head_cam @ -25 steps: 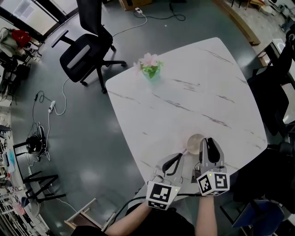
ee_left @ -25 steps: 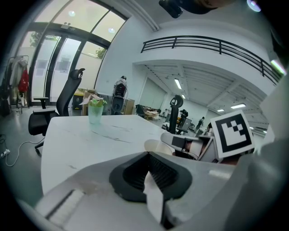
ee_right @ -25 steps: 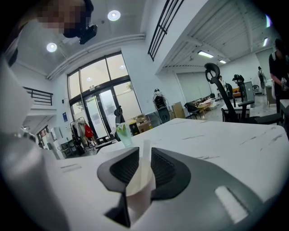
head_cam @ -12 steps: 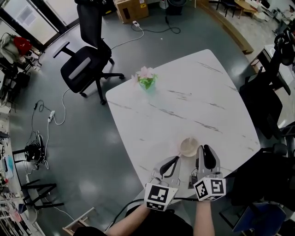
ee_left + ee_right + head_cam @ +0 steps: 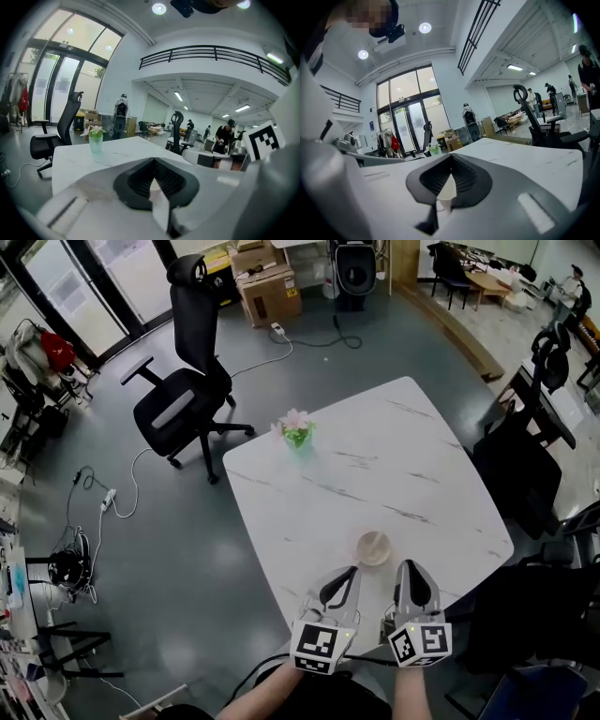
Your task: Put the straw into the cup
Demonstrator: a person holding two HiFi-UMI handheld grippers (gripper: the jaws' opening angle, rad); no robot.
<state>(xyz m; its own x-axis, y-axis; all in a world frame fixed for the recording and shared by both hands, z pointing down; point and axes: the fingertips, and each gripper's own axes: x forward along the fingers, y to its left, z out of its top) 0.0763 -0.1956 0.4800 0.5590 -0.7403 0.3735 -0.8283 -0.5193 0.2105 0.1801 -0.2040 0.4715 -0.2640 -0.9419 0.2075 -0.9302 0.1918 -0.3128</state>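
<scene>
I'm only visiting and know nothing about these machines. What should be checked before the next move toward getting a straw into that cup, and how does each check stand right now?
1. Cup upright on the table, mouth facing up: ok.
2. Straw located: not ok. None can be made out in any view.
3. Left gripper ready to pick something up: not ok. Its jaws are shut and no straw shows between them.
4. Right gripper ready to pick something up: not ok. Its jaws are shut too, with no straw visible.
5. Space around the cup: ok. The flower vase stands far off, near the opposite edge.
6. Cup within reach: ok, probably. It sits just ahead of both grippers.
</scene>
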